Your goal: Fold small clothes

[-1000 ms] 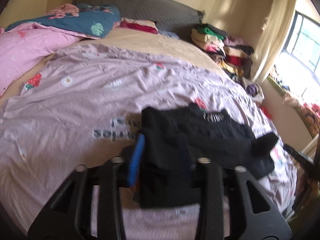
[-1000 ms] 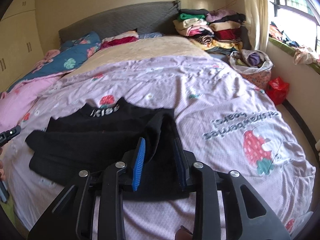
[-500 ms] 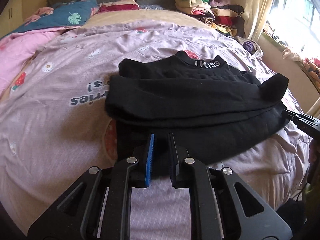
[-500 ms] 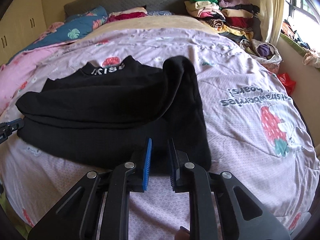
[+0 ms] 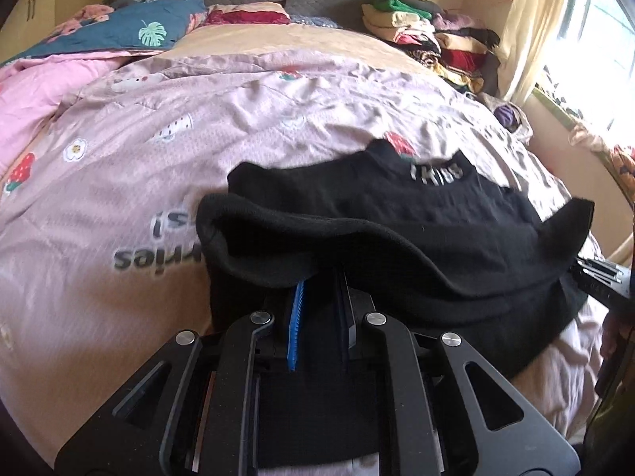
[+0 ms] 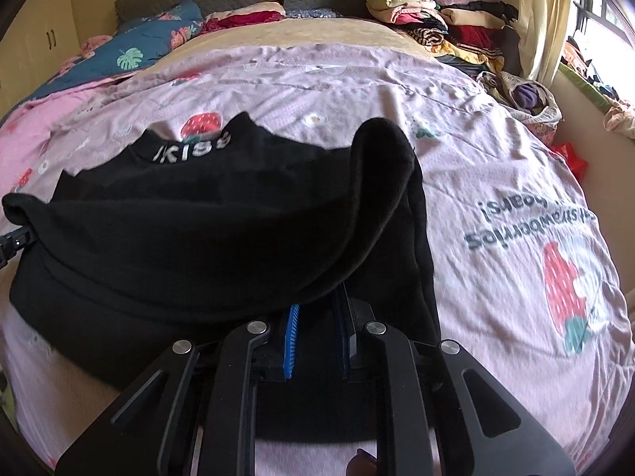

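Observation:
A black sweater (image 5: 397, 238) with white "KISS" lettering on its collar (image 5: 436, 172) lies folded over on the pink strawberry bedcover (image 5: 119, 198). My left gripper (image 5: 319, 283) is shut on the sweater's near edge. A drooping fold of the black fabric hides its fingertips; one blue pad (image 5: 297, 317) shows. In the right wrist view the same sweater (image 6: 198, 238) spreads to the left, and my right gripper (image 6: 317, 301) is shut on its right end, tips under the fold. The other gripper's tip shows at the frame edge in each view, the right one (image 5: 599, 277) and the left one (image 6: 12, 242).
A tall pile of folded clothes (image 6: 436, 20) sits at the bed's far right corner. A blue leaf-print pillow (image 5: 119, 31) and a pink blanket (image 5: 39, 91) lie far left. A bag of clothes (image 6: 528, 95) and a red bag (image 6: 571, 158) stand beside the bed under the window.
Both grippers sank toward the bed, still gripping the sweater's edge. The lifted fabric came down over the body, and the folded layer now droops over both sets of fingertips.

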